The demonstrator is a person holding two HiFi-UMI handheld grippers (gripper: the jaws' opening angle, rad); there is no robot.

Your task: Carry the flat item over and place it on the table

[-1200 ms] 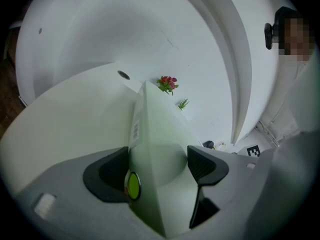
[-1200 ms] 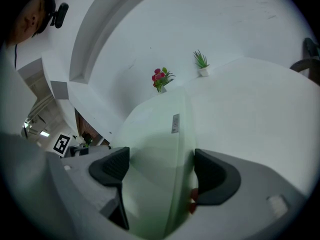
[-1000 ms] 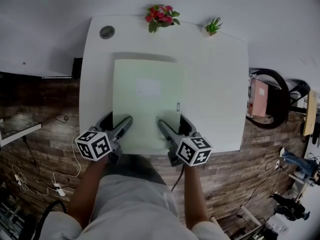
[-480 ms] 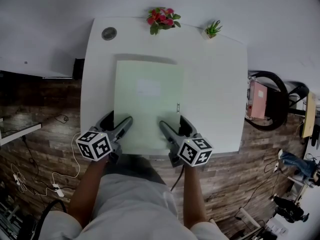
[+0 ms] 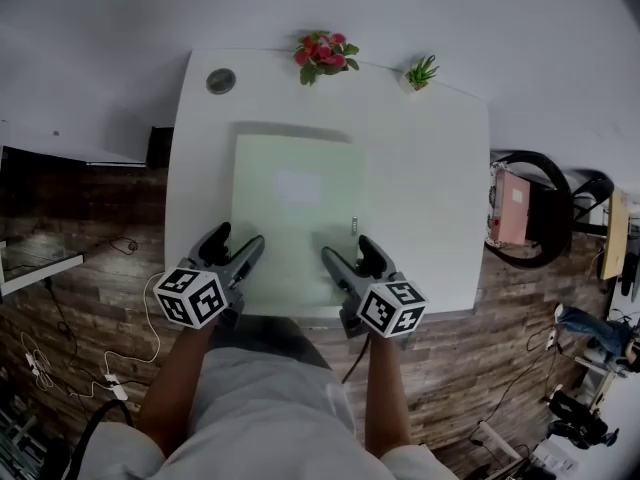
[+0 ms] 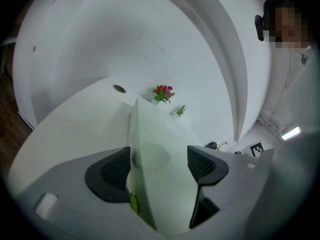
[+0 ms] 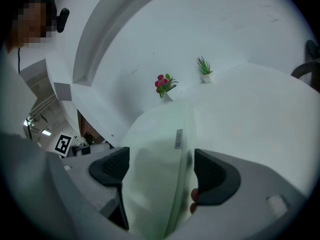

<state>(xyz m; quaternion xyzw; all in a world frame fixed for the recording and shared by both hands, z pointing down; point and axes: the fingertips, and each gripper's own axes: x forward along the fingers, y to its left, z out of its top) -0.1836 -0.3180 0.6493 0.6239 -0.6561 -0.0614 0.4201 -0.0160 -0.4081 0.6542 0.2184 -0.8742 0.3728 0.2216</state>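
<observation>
A pale green flat sheet (image 5: 295, 208) lies on the white table (image 5: 430, 188), its near edge close to the table's front edge. My left gripper (image 5: 232, 246) is at the sheet's near left corner, open, one finger over the sheet and one beside it. My right gripper (image 5: 348, 253) is open at the near right corner in the same way. In the left gripper view the sheet (image 6: 155, 154) runs between wide-apart jaws. The right gripper view shows the sheet (image 7: 155, 174) likewise, with a small grey tag (image 7: 178, 139) at its edge.
Pink flowers (image 5: 322, 53) and a small green plant (image 5: 420, 71) stand at the table's far edge, with a round grey cap (image 5: 221, 80) at the far left corner. A black chair with a pink item (image 5: 530, 208) is to the right. Cables (image 5: 60, 348) lie on the wooden floor.
Both grippers have drawn back slightly toward the table's front edge. The sheet stays flat on the table. The head view has shifted a little.
</observation>
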